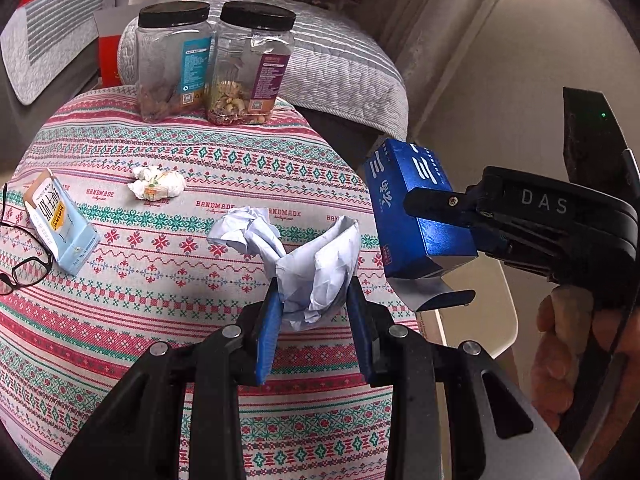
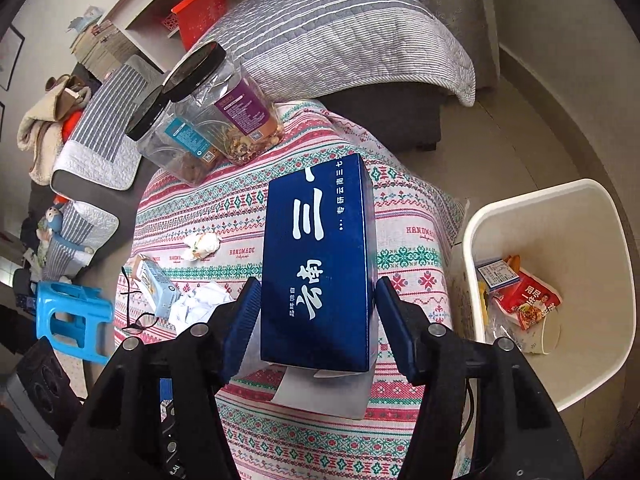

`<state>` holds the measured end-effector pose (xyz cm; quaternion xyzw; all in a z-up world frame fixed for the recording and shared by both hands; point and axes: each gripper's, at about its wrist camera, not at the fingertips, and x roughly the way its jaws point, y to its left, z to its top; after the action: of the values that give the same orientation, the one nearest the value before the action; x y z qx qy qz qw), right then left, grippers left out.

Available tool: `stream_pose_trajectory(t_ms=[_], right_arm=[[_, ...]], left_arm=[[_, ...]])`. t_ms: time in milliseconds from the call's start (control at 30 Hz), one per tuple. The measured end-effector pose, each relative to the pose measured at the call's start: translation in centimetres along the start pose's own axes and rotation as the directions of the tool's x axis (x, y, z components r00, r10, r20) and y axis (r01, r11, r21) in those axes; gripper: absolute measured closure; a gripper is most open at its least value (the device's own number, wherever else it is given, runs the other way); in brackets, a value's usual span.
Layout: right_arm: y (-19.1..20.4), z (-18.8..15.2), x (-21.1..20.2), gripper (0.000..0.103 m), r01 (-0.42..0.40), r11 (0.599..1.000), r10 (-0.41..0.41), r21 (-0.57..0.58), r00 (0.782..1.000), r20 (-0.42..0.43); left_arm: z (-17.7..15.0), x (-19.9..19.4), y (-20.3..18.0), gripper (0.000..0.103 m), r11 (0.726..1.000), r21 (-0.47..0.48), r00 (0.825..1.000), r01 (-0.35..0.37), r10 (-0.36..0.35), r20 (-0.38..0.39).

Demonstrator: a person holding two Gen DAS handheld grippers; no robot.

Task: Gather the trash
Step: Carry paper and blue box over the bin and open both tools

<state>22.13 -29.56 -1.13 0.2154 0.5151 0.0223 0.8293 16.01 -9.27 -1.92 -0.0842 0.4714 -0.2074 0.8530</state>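
Tablecloth [image 1: 168, 152]: woven cloth, matt, cross-stitch-like printed bands.
Crumpled paper [image 1: 316, 272]: white, matt, heavily creased; clamped by the left gripper [image 1: 314, 320], whose pads [image 1: 268, 328] look like blue ribbed rubber or plastic on matt black plastic arms with bare metal pins.
Blue box [image 2: 320, 264]: glossy cardboard with a metallic sheen, silvery flap; clamped by the right gripper [image 2: 316, 328].
Tissue wad [image 1: 157, 182], far: soft, matt paper.
Small carton [image 1: 60, 224], left: smooth coated card.
Two jars [image 1: 212, 64], far: clear glossy plastic, black matt lids, paper labels.
Bin [image 2: 560, 216], right: smooth off-white plastic; shiny film wrappers [image 2: 528, 300] inside.
Quilt [image 2: 340, 28]: ribbed stitched cloth.
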Motion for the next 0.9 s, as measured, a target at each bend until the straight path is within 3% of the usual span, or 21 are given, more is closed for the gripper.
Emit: stream_pose_trajectory(t_ms=[333, 567, 900], right_arm=[[-5.9, 0.1, -5.8, 0.046, 0.028, 0.998, -0.032, 0.057, 0.998, 0.059], [-11.5, 0.0, -8.6, 0.046, 0.085, 0.991, -0.092, 0.103, 0.993, 0.067], [-18.5, -1.1, -7.8, 0.045, 0.180, 0.970, -0.177, 0.165, 0.984, -0.031]], left_arm=[[0.3, 0.1, -6.3, 0.071, 0.994, 0.056, 0.995, 0.095, -0.096, 0.008], [-0.2, 2.5, -10.8, 0.071, 0.978, 0.068, 0.981, 0.196, -0.194, -0.028], [-2.7, 8.6, -18.3, 0.070, 0.959, 0.109, 0.959, 0.263, -0.248, -0.140]])
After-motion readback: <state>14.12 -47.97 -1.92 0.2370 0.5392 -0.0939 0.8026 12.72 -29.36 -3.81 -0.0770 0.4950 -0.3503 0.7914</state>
